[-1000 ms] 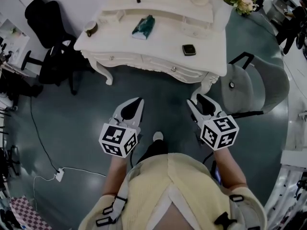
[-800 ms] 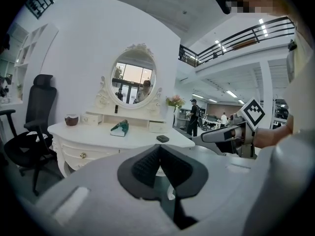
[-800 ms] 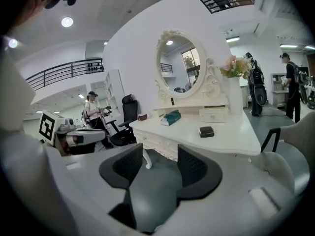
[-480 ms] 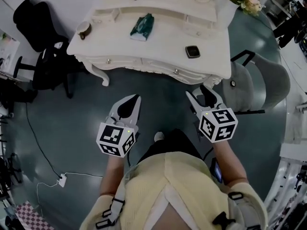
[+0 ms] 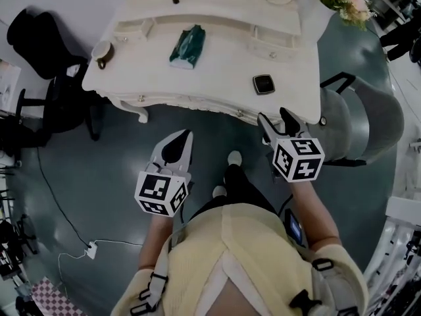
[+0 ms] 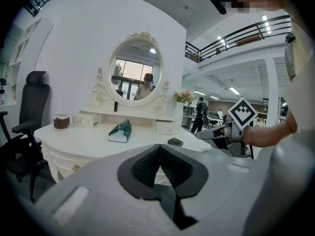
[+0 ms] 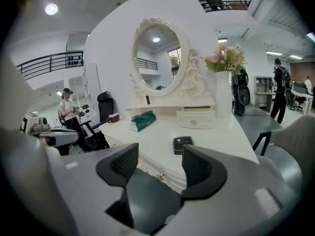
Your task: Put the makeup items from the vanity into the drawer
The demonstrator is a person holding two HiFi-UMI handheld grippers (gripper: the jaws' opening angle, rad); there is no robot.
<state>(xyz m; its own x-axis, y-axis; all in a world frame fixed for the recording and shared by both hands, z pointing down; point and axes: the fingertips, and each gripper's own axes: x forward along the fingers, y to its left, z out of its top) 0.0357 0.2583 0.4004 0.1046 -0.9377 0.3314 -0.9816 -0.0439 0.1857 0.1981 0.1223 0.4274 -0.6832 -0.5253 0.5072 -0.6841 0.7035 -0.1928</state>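
Facing white vanity (image 5: pixel 223 78) on grey floor (image 5: pixel 105 170): left hand-held gripper (image 5: pixel 186 135) clenched empty, right hand-held gripper (image 5: pixel 273 116) just opening, empty.

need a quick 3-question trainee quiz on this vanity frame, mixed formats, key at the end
1. Which item lies nearest the right gripper? A green packet; B black compact; C brown cup.
2. True or false: the right gripper holds the black compact.
3. Fill in: the left gripper has its fingers ___.
Key: 1 B. 2 False: its fingers have just been opening and stand apart with nothing between them. 3 together.
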